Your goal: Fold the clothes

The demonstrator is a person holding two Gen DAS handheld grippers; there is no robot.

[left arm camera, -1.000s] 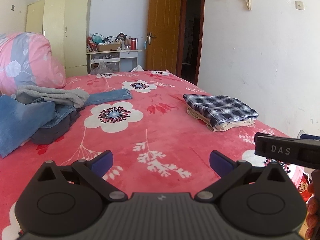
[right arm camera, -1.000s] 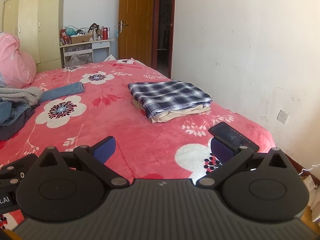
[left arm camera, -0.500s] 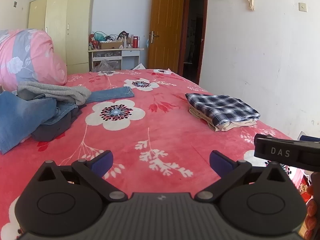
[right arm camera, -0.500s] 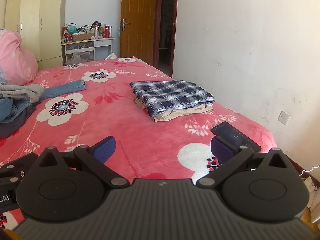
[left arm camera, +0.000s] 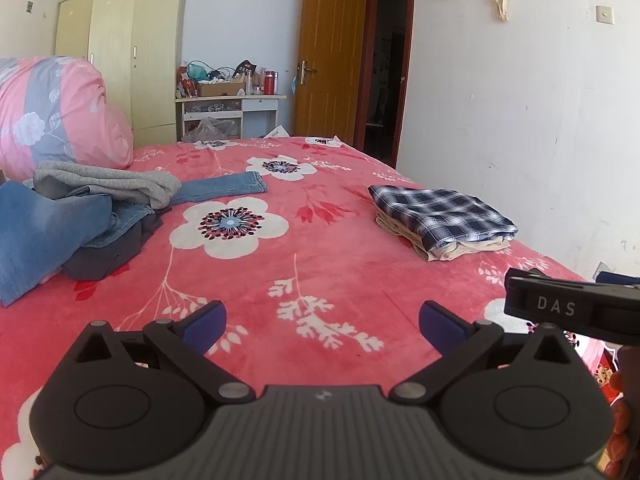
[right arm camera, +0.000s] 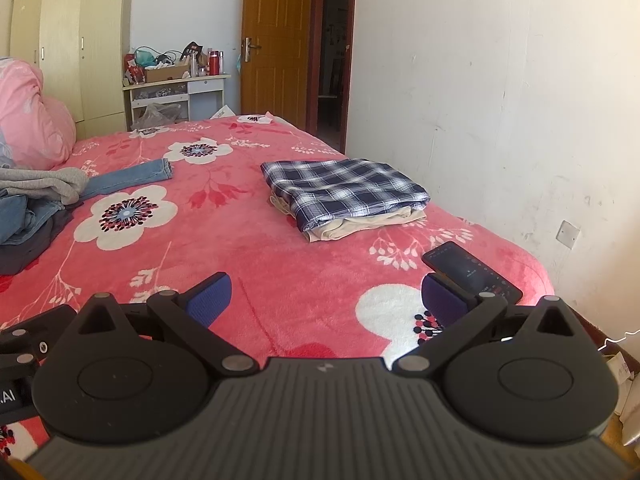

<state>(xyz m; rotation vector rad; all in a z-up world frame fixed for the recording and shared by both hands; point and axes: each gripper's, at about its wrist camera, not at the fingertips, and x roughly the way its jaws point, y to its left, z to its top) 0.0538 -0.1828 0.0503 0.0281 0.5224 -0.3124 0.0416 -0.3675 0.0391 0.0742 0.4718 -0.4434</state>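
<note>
Both tongs, left tongs (left arm camera: 322, 322) and right tongs (right arm camera: 326, 294), hover wide open and empty above the near bed (left arm camera: 328, 264), apparently between garments, with unfolded clothes (left arm camera: 80, 216) heaped far left and folded stack (right arm camera: 344, 196) parked right.

The heap of unfolded clothes (right arm camera: 36, 208) is cut off at 9 o'clock in the right wrist view. The right hand-held gripper (right arm camera: 324, 300) partly hides the phone (right arm camera: 472, 272). Items on the far bench (left arm camera: 230, 98) are too small to tell.
</note>
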